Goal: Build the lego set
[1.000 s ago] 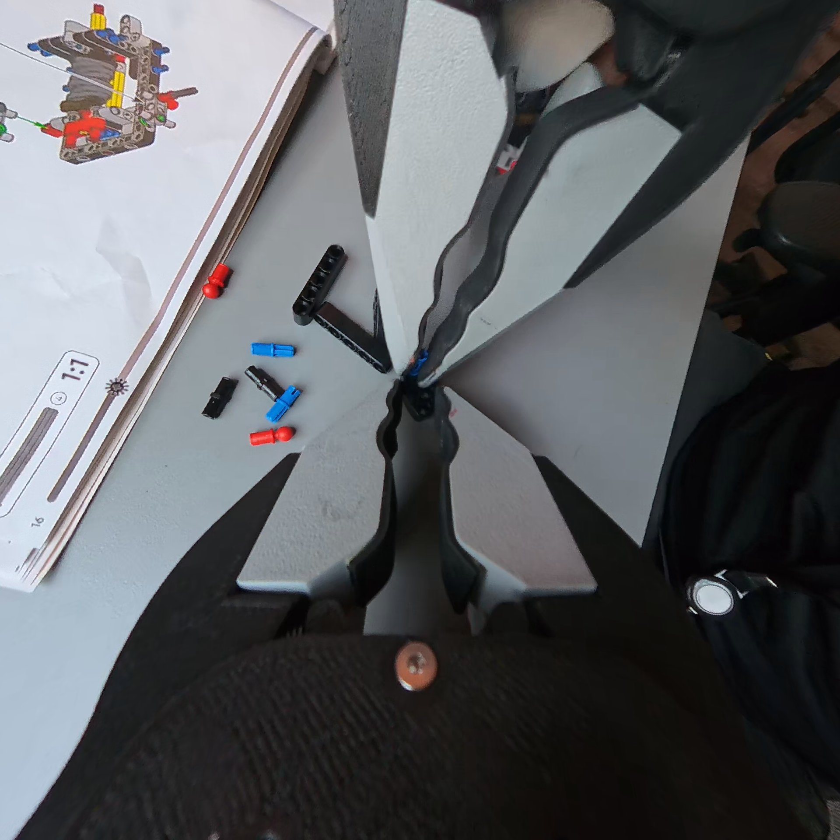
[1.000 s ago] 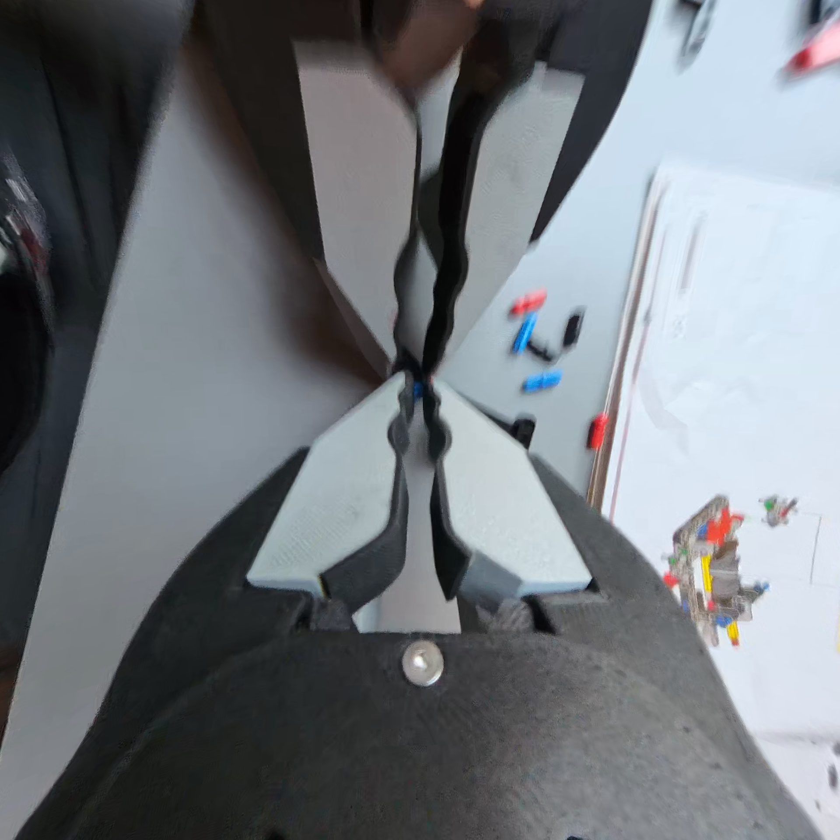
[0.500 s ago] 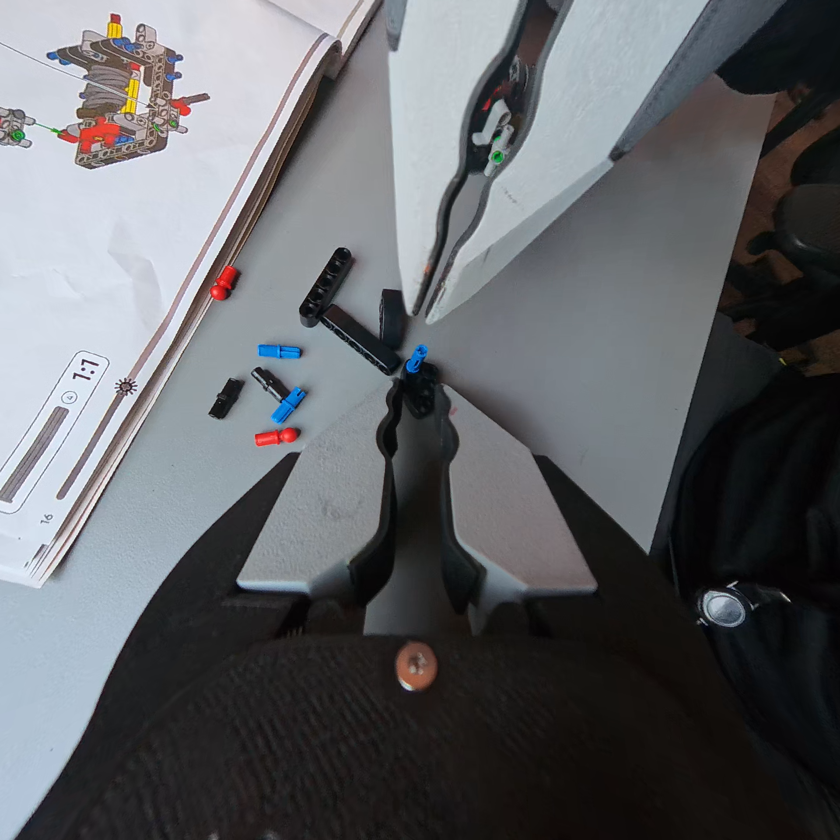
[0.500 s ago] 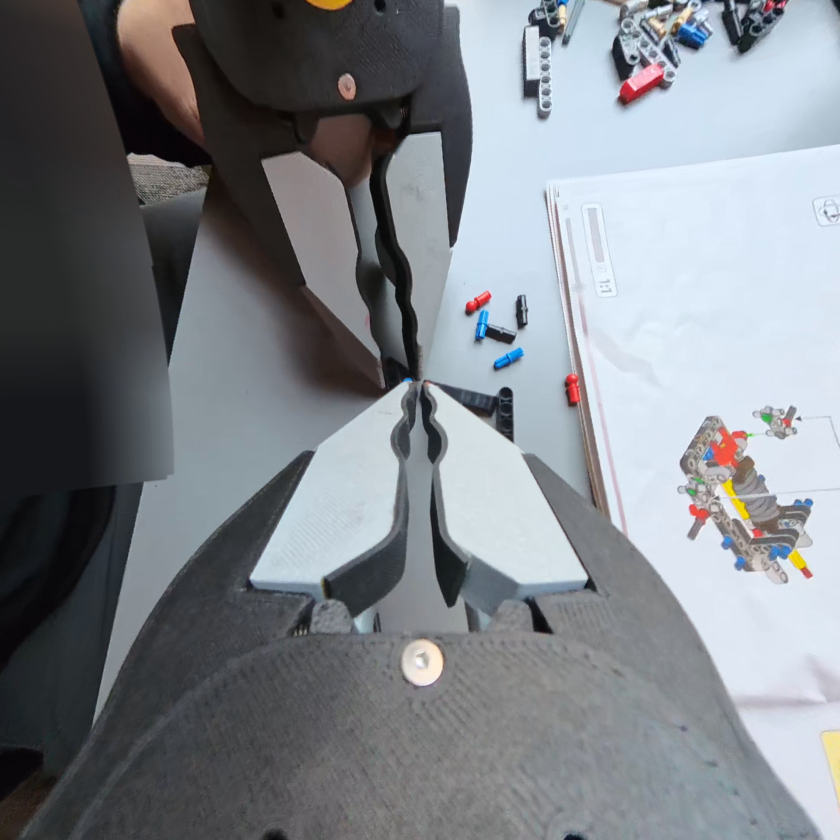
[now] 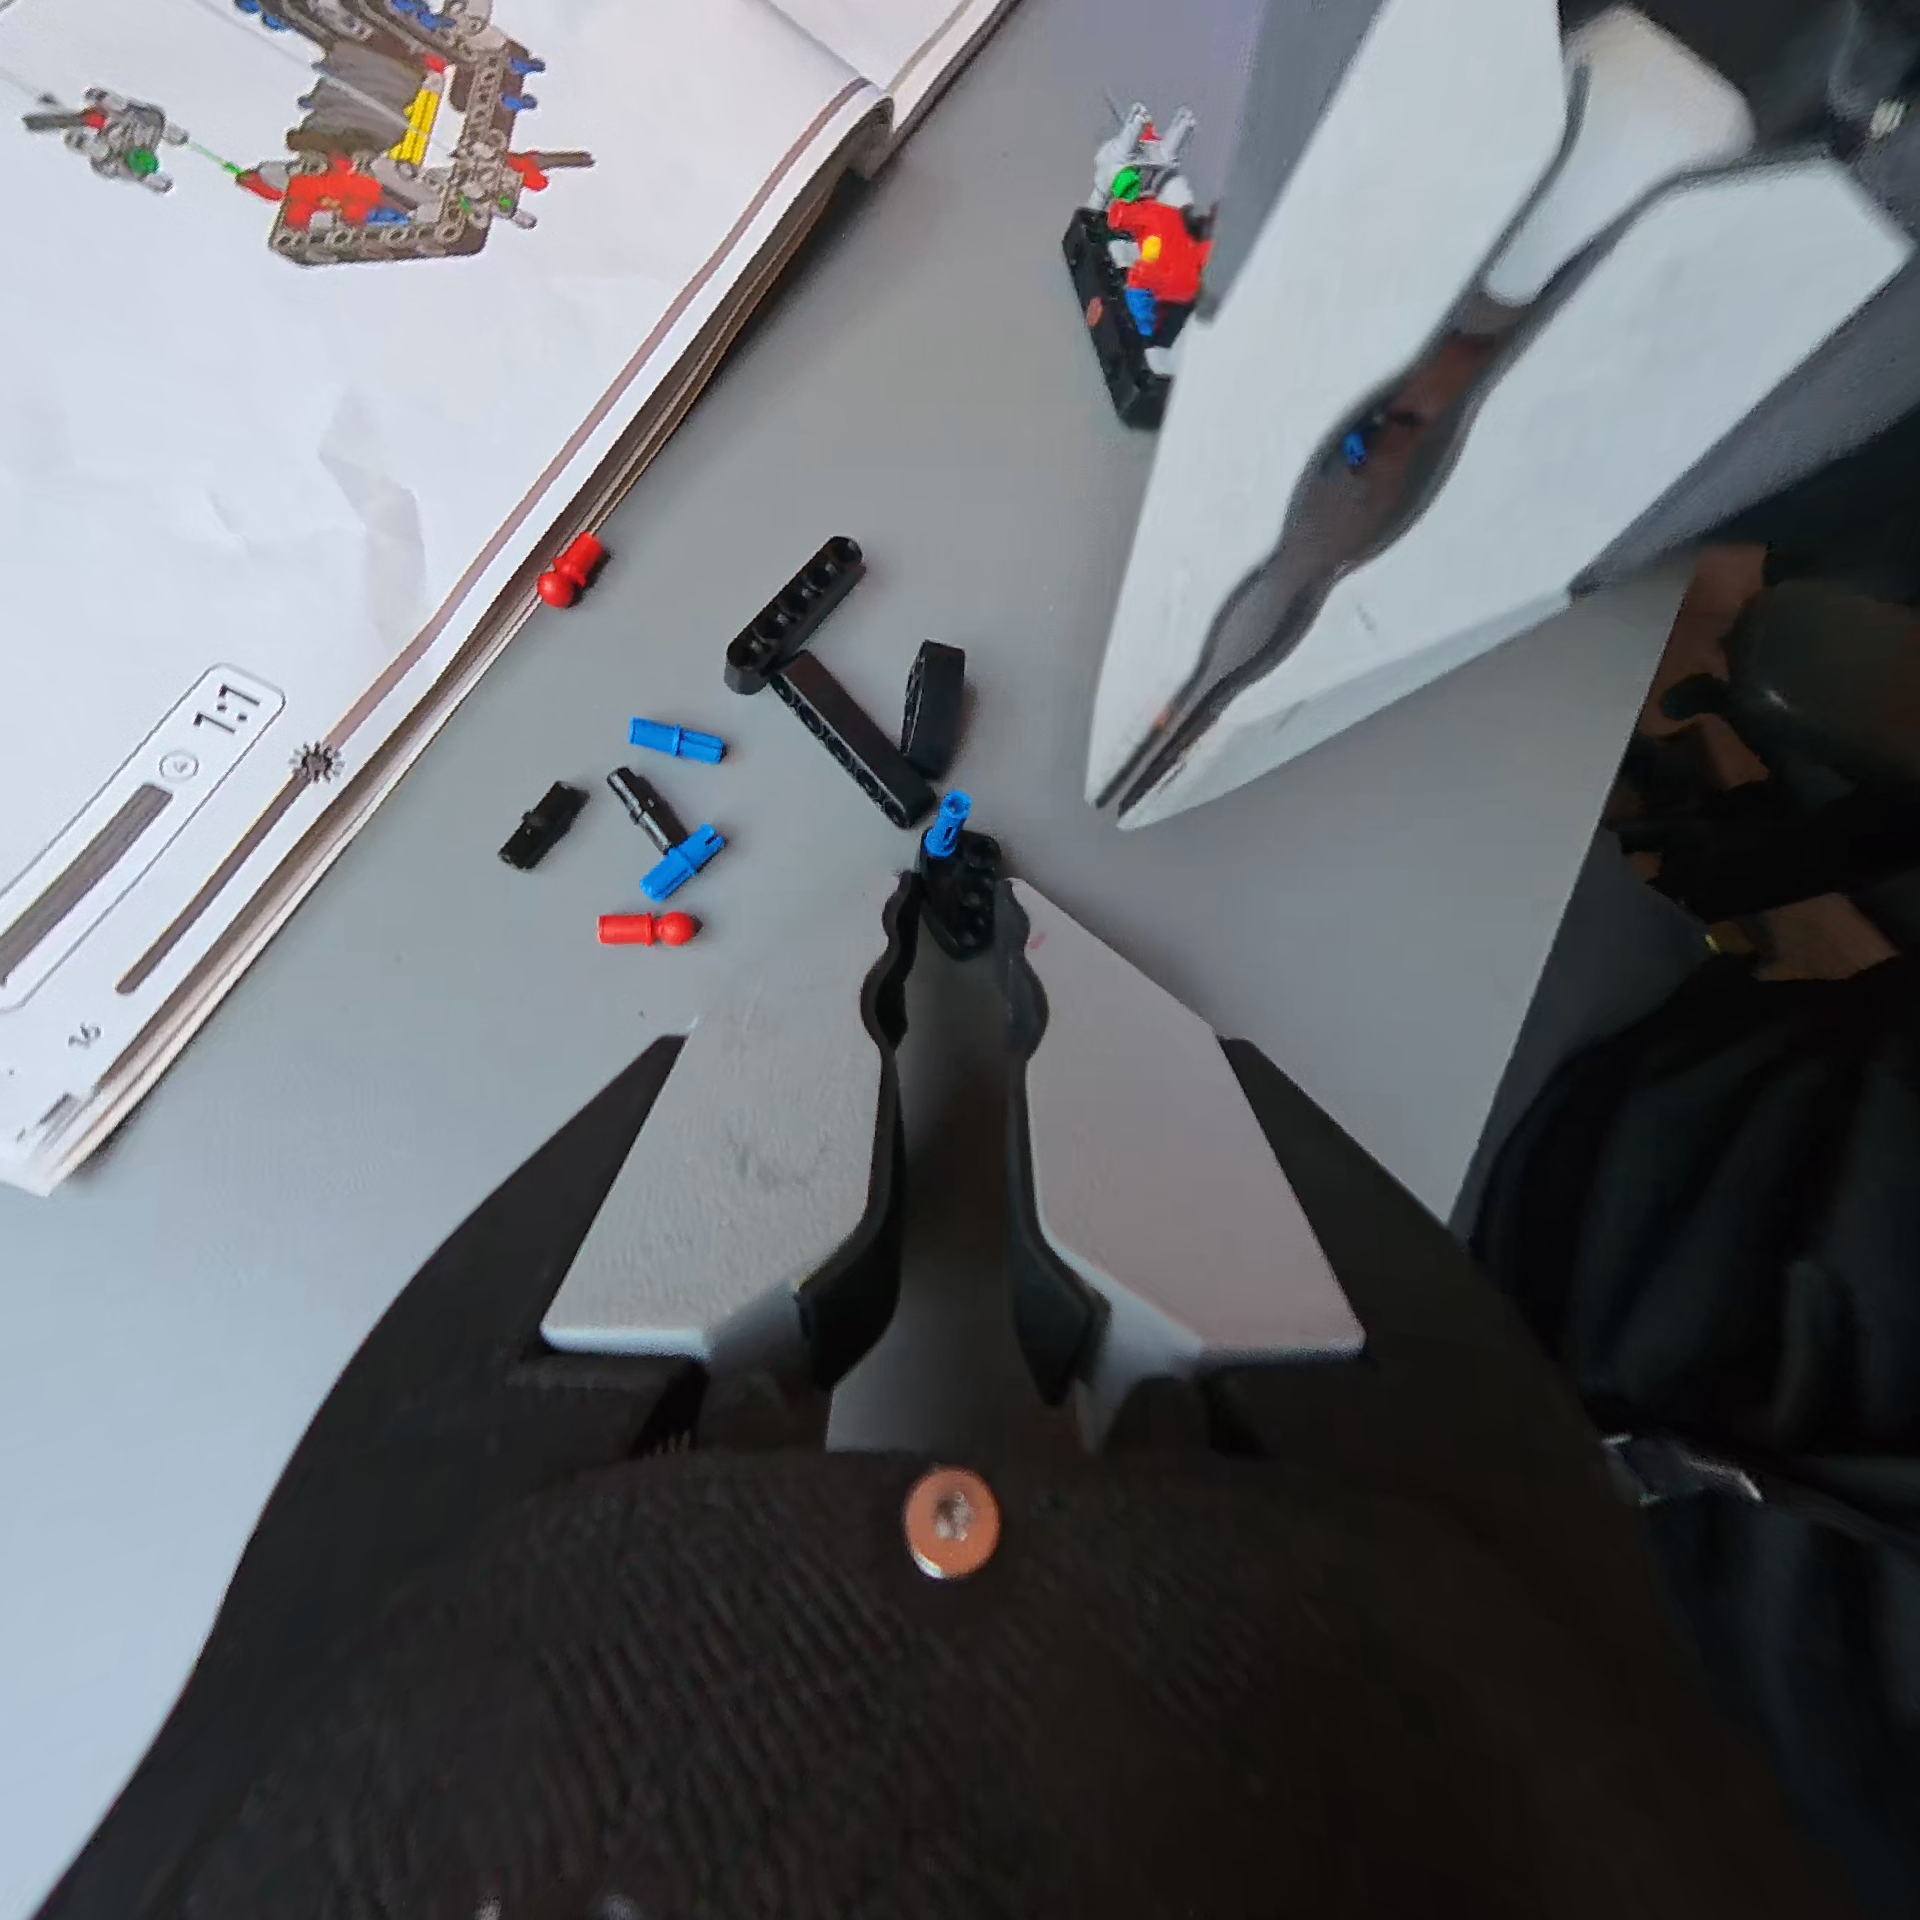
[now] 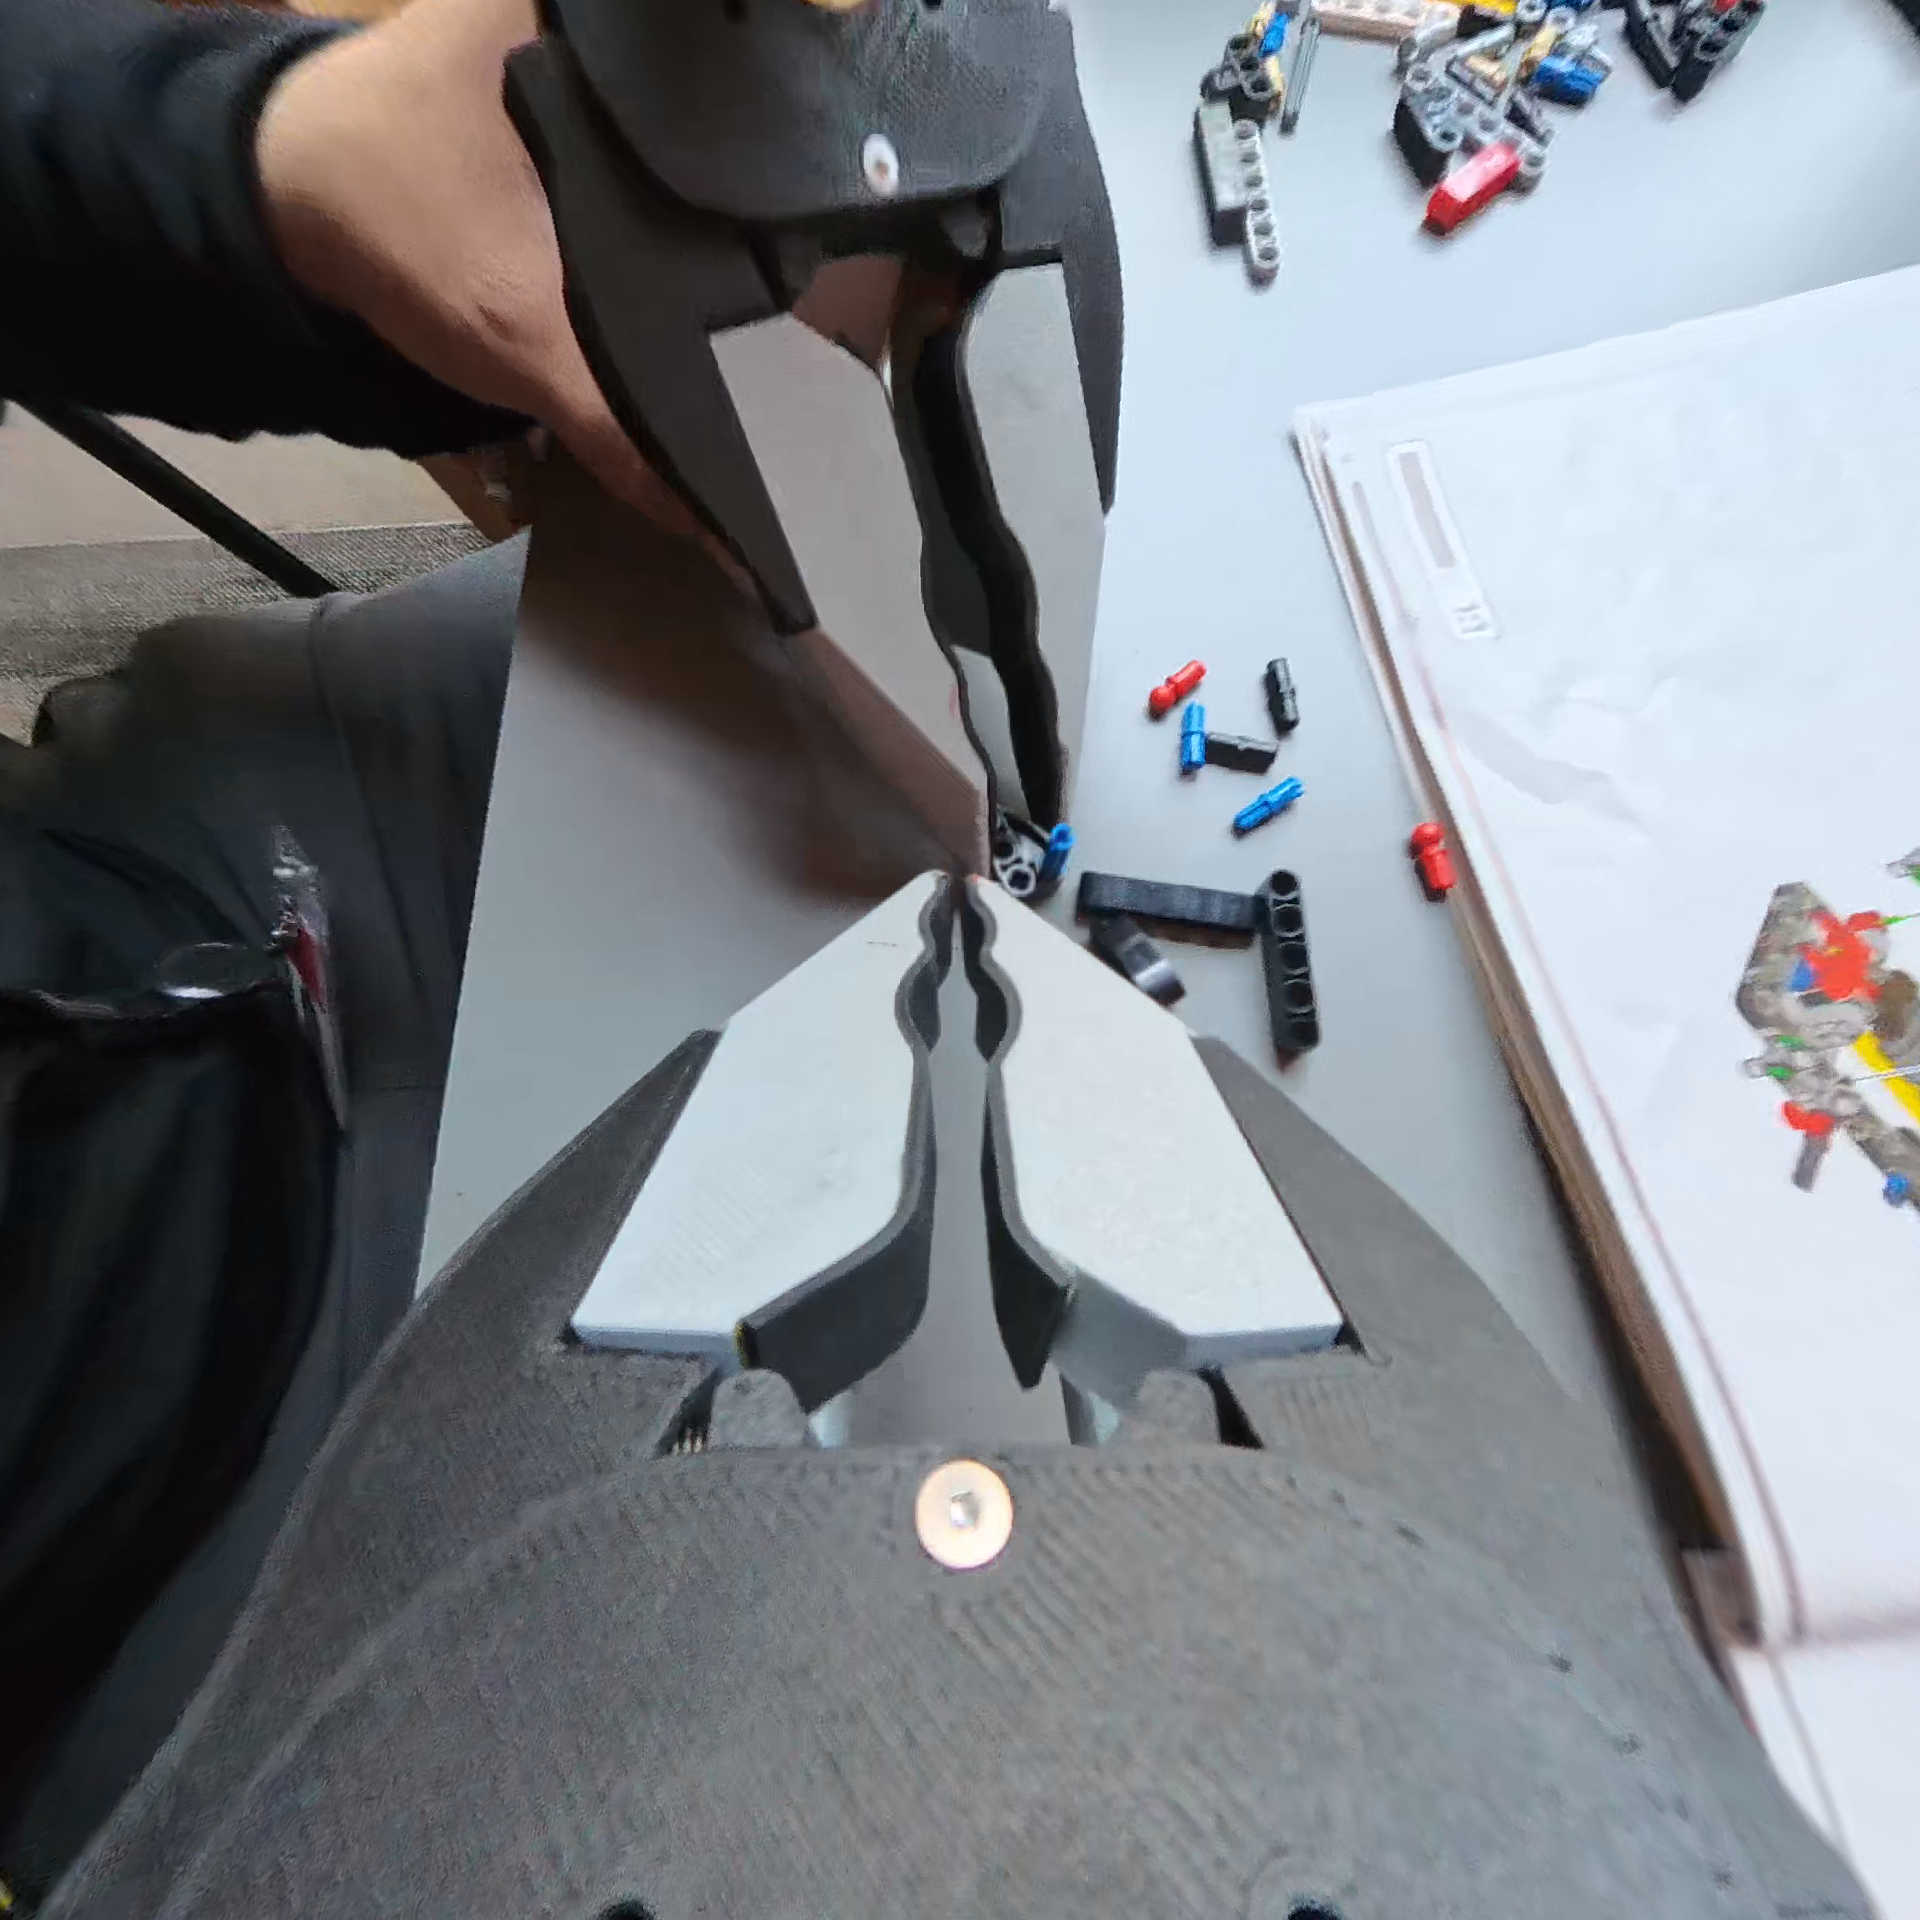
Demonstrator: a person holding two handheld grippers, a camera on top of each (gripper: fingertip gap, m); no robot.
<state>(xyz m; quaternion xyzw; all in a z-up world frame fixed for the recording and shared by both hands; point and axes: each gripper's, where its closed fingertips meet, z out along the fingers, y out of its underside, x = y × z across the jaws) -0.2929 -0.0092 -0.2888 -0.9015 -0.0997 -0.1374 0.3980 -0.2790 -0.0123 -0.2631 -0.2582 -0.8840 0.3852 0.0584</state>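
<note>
My left gripper [image 5: 956, 906] is shut on a small black holed piece [image 5: 966, 894] with a blue pin [image 5: 948, 821] standing out of its far end, held just above the grey table [image 5: 1299, 935]. In the right wrist view the left gripper [image 6: 1023, 826] comes down from the top, with the piece [image 6: 1016, 860] and pin [image 6: 1058, 847] at its tips. My right gripper [image 6: 961, 885] is shut and empty, its tips close beside that piece. It also shows in the left wrist view [image 5: 1117, 816], up and to the right.
Loose black beams [image 5: 847, 743], blue pins [image 5: 675, 740], red pins [image 5: 644, 928] and black pins [image 5: 542, 824] lie left of the grippers. An open instruction booklet [image 5: 260, 468] lies beyond. A partial assembly [image 5: 1143, 260] stands farther back. A parts pile [image 6: 1475, 94] lies far off. The table edge is at the right. The tips of both grippers are at nearly the same place.
A second ago both grippers met tip to tip at the blue pin. The right gripper has let go and drawn back to the right; the pin stays in the black piece.
</note>
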